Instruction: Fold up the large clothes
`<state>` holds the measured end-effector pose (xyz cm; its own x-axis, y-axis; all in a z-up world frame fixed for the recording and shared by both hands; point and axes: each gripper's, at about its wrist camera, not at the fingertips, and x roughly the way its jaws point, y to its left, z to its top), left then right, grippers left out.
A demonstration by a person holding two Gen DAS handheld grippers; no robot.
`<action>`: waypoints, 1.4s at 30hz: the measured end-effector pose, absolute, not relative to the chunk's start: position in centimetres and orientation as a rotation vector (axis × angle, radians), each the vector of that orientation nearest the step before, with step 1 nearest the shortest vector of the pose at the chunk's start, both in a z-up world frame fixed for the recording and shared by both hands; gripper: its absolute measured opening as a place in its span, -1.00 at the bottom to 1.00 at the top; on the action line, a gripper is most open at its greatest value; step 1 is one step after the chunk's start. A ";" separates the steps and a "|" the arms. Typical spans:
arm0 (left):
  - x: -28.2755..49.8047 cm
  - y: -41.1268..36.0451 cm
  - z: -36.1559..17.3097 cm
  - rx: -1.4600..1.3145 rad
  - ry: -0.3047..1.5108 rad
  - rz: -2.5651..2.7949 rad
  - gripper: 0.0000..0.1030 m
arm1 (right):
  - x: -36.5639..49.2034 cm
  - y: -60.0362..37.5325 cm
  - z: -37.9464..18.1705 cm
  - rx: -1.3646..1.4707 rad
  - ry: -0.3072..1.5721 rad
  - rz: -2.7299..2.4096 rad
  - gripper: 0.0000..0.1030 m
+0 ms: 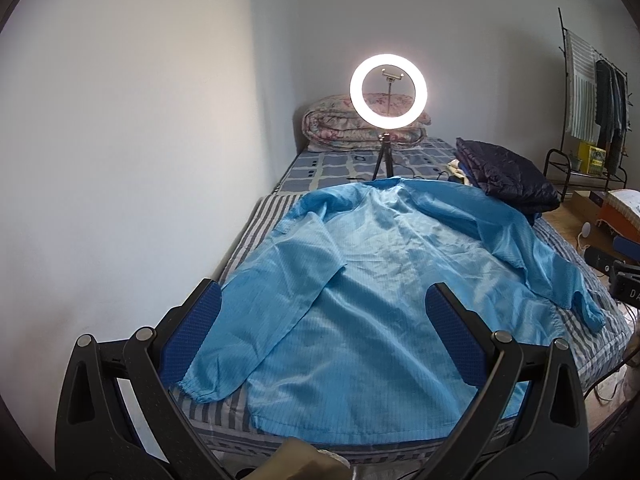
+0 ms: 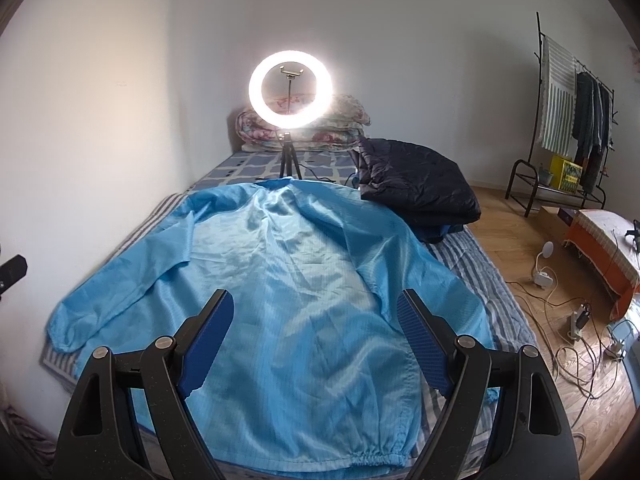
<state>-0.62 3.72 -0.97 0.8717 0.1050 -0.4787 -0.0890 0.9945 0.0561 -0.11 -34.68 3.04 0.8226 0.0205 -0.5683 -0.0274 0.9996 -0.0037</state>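
The left gripper [image 1: 324, 312] hangs over the near left of the bed [image 1: 240, 240], jaws wide and empty. Below it the coat [image 1: 380, 280], thin blue shiny cloth, lies spread flat, collar toward the lamp [image 1: 388, 90], hem nearest. Its left sleeve [image 1: 256, 312] runs down beside the body to a gathered cuff near the hem corner. The cloth looks light, limp and rather slippery, so it should drape and slide easily; a pinch at a cuff, a shoulder seam or a hem corner seems the surest hold. The right gripper [image 2: 316, 314] hovers over the lower right, jaws wide, holding nothing, with the right sleeve [image 2: 432, 280] just beyond
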 end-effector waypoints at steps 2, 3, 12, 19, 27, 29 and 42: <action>-0.5 4.6 -1.3 0.035 0.512 0.129 1.00 | 0.3 -34.1 3.0 -0.011 0.616 0.049 0.63; -0.5 5.0 -1.5 0.037 0.512 0.149 1.00 | 0.6 -33.7 2.9 -0.013 0.621 0.061 0.63; 0.6 10.3 -4.0 0.013 0.572 0.215 0.99 | 2.8 -31.0 4.7 0.039 0.625 0.145 0.62; 0.4 14.2 -7.4 -0.028 0.667 0.269 0.71 | 6.4 -30.2 6.4 0.174 0.534 0.220 0.63; 0.2 18.9 -12.9 -0.214 0.849 0.286 0.49 | 10.2 -27.0 1.3 0.141 0.709 0.435 0.62; 0.5 19.9 -14.2 -0.266 0.873 0.281 0.49 | 10.1 -26.7 0.4 0.132 0.749 0.471 0.62; 4.4 23.6 -21.3 -0.398 1.042 0.370 0.30 | 8.1 -26.2 -0.1 0.016 0.751 0.537 0.62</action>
